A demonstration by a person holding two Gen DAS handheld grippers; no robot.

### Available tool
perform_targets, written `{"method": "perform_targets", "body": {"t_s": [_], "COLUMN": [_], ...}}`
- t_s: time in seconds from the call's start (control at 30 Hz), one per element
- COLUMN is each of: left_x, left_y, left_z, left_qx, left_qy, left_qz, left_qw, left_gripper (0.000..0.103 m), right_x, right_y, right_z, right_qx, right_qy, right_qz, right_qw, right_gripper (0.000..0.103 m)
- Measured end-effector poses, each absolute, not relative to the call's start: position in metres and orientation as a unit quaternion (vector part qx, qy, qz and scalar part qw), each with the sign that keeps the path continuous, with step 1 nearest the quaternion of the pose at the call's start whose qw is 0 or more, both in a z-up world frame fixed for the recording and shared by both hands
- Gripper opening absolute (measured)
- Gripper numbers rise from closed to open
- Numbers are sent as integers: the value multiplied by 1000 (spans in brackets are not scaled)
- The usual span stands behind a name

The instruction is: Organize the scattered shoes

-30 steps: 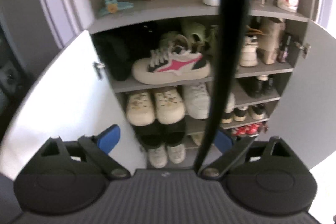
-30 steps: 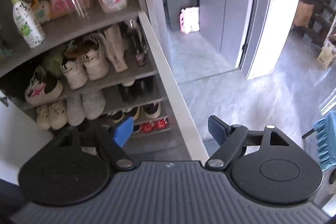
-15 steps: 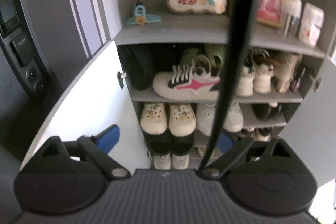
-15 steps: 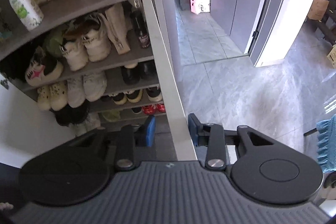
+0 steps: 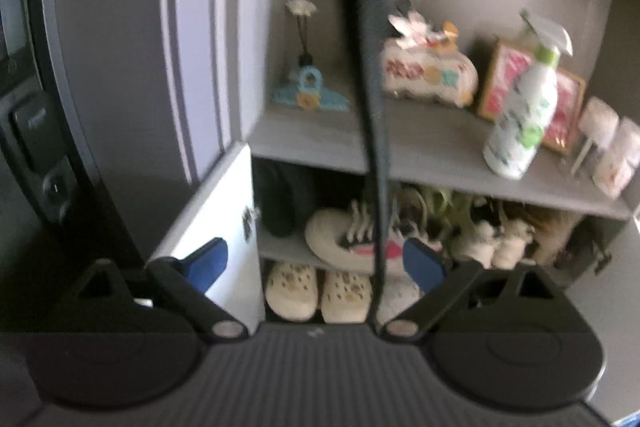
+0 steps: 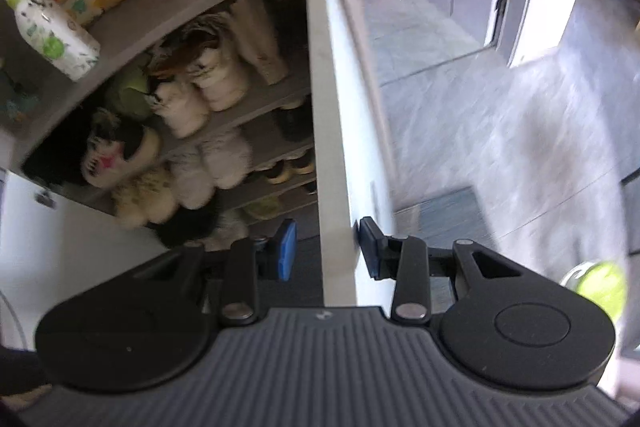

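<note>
The shoes sit packed on the shelves of an open cabinet: in the left wrist view a white sneaker with a pink and black side (image 5: pixel 352 243) lies across the upper shoe shelf, a pair of cream perforated clogs (image 5: pixel 318 291) rests on the shelf below, and small pale shoes (image 5: pixel 496 243) crowd in to the right. Above them the top shelf (image 5: pixel 420 147) carries a white spray bottle with green print (image 5: pixel 520 115), a cartoon-figure ornament (image 5: pixel 428 71), a small blue hanger-shaped trinket (image 5: pixel 308 95) and pink framed packs (image 5: pixel 508 83). A black cable (image 5: pixel 372 107) hangs straight down the middle of this view, crossing the shelves and the sneaker. The left gripper (image 5: pixel 316 263) is spread wide with nothing between its fingers. In the right wrist view the right gripper (image 6: pixel 326 247) straddles the edge of the white cabinet door (image 6: pixel 336 147); the right pad touches the door's face, the left pad stands just off its other side, so whether it truly clamps the door cannot be told. Grey tiled floor (image 6: pixel 500 131) stretches to the right, blurred. Compared with a second ago, the left camera has tilted upward, so the lower shelves have dropped out of sight, and the right gripper's fingers have narrowed from wide open to either side of the door edge.
</note>
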State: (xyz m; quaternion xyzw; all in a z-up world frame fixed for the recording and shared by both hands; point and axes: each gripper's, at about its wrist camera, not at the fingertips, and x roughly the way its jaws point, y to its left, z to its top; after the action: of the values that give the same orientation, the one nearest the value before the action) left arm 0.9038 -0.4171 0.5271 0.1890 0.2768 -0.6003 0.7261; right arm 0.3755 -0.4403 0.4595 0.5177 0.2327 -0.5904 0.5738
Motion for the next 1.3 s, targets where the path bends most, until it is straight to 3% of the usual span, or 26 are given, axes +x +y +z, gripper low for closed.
{"method": "perform_targets", "body": {"t_s": [0.23,0.43,0.6,1.0,1.3], "left_x": [937,948,944,869,804], "left_y": [-440,-447,-452,-468,-475], "left_z": [541,550,549,541,533], "left_qx": [170,182,193,220,237], "left_qy": [271,238,232,240,242], "left_qz": [-613,-611,-585,-529,-510], "left_qw": [723,733,753,784,791], "left_gripper": [96,96,96,96,96], "right_x": [430,463,478,475,466], "right_y": [-456,-488,-527,-586,-615], "right_z": [442,426,406,344,309], "right_qx": [557,587,612,692,735], "right_qy": [153,67,18,-83,-164], "right_qz": [-583,-551,-524,-416,-343], "right_qw": [571,589,591,584,561], "right_gripper": [36,43,55,84,86]}}
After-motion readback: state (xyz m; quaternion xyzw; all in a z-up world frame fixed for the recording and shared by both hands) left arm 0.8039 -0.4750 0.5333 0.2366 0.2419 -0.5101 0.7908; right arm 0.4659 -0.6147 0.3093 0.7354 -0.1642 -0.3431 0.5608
